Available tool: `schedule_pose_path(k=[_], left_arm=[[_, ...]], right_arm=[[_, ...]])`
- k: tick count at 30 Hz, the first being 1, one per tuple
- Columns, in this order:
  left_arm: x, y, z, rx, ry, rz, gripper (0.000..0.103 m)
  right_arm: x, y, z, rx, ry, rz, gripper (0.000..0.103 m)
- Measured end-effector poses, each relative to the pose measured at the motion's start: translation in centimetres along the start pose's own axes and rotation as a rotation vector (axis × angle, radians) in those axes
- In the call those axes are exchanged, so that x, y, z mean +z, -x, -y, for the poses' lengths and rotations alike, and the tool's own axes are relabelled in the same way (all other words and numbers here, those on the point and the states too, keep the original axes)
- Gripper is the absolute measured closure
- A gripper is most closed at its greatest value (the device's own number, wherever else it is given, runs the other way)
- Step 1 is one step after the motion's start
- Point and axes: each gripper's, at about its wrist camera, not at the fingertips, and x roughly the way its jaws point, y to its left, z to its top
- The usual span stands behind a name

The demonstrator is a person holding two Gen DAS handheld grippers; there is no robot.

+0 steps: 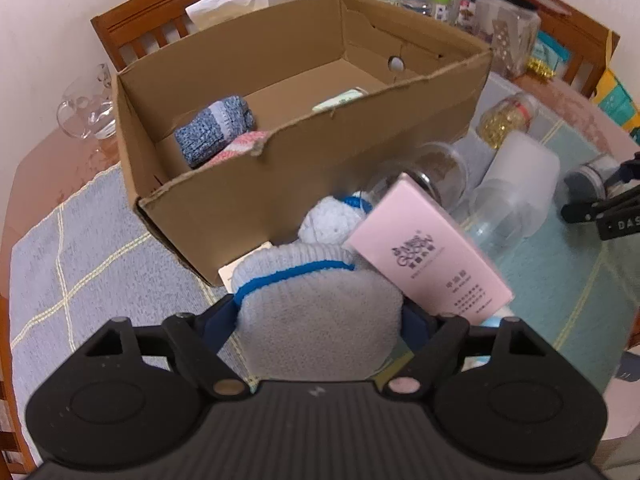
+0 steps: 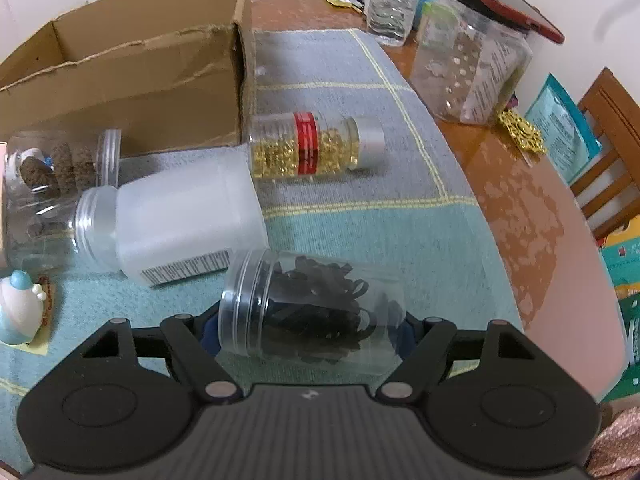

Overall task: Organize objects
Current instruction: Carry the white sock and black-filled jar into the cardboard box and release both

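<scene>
Gripping a grey sock [image 1: 316,308], left gripper [image 1: 320,320]; box's [image 1: 304,168] interior seemingly left-view only.

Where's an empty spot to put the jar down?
Bare mat lies right of the capsule bottle, toward the wooden table edge. It's crowded left, around the white bottle and cardboard box.

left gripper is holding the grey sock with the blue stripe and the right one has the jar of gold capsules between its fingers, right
Not quite. The right wrist view shows the right gripper around the clear jar of black bits; the gold capsule jar lies on the mat. The left gripper does hold the grey sock.
</scene>
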Motion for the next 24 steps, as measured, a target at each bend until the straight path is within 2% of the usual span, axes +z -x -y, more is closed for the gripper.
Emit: schedule_pose_path(k=[6, 15, 24], left_arm=[[0.2, 1.5, -0.4, 0.005, -0.003, -0.015, 0.021], [1.0, 4.4, -1.7, 0.005, 0.019, -0.034, 0.021], [5.0, 7.5, -2.2, -0.052, 0.020, 0.006, 0.021]], right_arm=[[1.1, 1.3, 0.1, 0.035, 0.021, 0.020, 0.021], [3.8, 4.6, -1.1, 0.110, 0.132, 0.091, 0.021], [8.4, 7.6, -3.3, 0.224, 0.240, 0.181, 0.021]])
